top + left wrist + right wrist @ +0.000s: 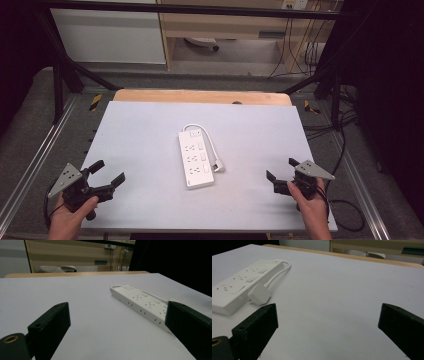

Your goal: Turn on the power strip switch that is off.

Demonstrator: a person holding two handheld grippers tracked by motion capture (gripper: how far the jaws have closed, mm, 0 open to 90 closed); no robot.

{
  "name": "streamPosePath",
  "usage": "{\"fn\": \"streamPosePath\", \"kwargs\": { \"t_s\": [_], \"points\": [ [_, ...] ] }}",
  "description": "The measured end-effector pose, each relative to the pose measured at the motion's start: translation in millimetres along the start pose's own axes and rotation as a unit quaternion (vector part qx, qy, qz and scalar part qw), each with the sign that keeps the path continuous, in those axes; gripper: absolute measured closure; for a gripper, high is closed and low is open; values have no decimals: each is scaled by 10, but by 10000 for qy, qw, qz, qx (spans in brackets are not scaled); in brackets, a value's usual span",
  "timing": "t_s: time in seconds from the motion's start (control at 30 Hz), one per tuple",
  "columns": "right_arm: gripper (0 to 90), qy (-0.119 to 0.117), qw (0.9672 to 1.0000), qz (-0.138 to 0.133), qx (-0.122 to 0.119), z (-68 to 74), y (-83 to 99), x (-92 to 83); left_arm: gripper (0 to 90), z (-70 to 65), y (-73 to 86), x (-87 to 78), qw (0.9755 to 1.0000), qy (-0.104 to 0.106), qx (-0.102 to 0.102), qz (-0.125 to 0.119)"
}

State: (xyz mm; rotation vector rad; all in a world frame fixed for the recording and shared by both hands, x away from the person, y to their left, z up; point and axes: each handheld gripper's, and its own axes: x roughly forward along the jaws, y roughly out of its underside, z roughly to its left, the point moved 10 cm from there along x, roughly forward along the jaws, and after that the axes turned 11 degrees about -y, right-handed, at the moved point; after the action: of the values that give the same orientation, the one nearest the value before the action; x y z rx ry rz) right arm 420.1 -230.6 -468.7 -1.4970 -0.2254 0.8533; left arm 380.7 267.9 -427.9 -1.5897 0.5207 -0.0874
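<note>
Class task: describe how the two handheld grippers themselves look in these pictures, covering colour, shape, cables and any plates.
Both the left gripper and the right gripper are black, with two blocky, flat-faced jaws. Each carries a grey three-cornered plate on top. A black cable trails from each. No sleeves are visible.

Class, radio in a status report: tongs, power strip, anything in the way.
Left tongs open, right tongs open, both holding nothing, near the front table corners. Power strip flat mid-table, untouched, its plug lying on its right side. Nothing between tongs and strip.
</note>
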Motion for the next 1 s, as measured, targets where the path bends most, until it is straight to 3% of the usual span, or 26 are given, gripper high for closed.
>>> {"fn": "streamPosePath", "kwargs": {
  "t_s": [0.5, 0.8, 1.0],
  "points": [
    [23, -23, 9998, 142, -106, 79, 21, 74, 68, -99, -82, -46, 9998, 117, -38, -148],
    [23, -64, 9998, 169, -64, 100, 33, 98, 65, -125, -111, 20, 9998, 153, -144, -60],
    [23, -112, 9998, 143, -64, 130, 21, 99, 69, -156, -192, 88, 9999, 122, -91, 22]
  ]
}}
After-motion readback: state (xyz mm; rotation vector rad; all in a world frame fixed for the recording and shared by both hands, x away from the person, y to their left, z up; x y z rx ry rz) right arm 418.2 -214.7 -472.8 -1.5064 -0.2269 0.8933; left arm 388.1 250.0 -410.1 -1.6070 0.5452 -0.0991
